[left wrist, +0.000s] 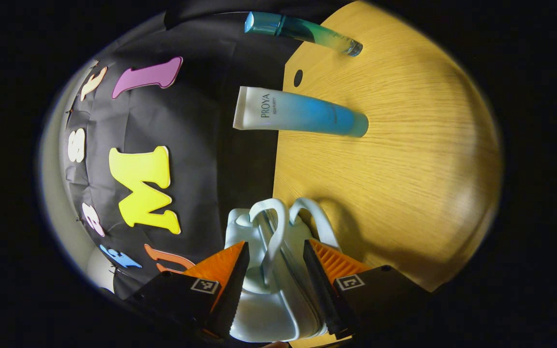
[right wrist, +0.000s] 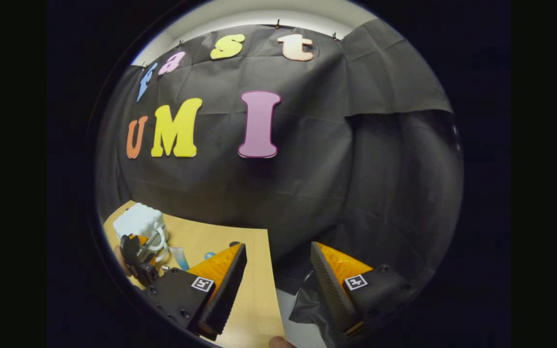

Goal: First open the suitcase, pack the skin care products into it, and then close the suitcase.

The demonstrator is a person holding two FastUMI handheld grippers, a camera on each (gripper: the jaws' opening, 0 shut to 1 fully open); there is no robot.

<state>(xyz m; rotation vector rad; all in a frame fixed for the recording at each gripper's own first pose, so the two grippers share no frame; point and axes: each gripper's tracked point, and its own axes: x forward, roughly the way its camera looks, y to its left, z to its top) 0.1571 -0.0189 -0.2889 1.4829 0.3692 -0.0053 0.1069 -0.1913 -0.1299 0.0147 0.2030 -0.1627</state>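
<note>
Wooden table [left wrist: 404, 159] holds a small pale blue suitcase [left wrist: 269, 290] at its edge, shut. Left gripper [left wrist: 275, 270] sits spread around its two handles [left wrist: 278, 217]. A blue tube [left wrist: 302, 113] and a bottle [left wrist: 302, 31] lie farther off. Right gripper [right wrist: 278, 275] hangs spread, pinching nothing.

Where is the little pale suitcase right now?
In the left gripper view the suitcase sits at the table's edge, between the left hand-held gripper's open fingers, handles up; the white-and-blue tube lies beyond.
</note>
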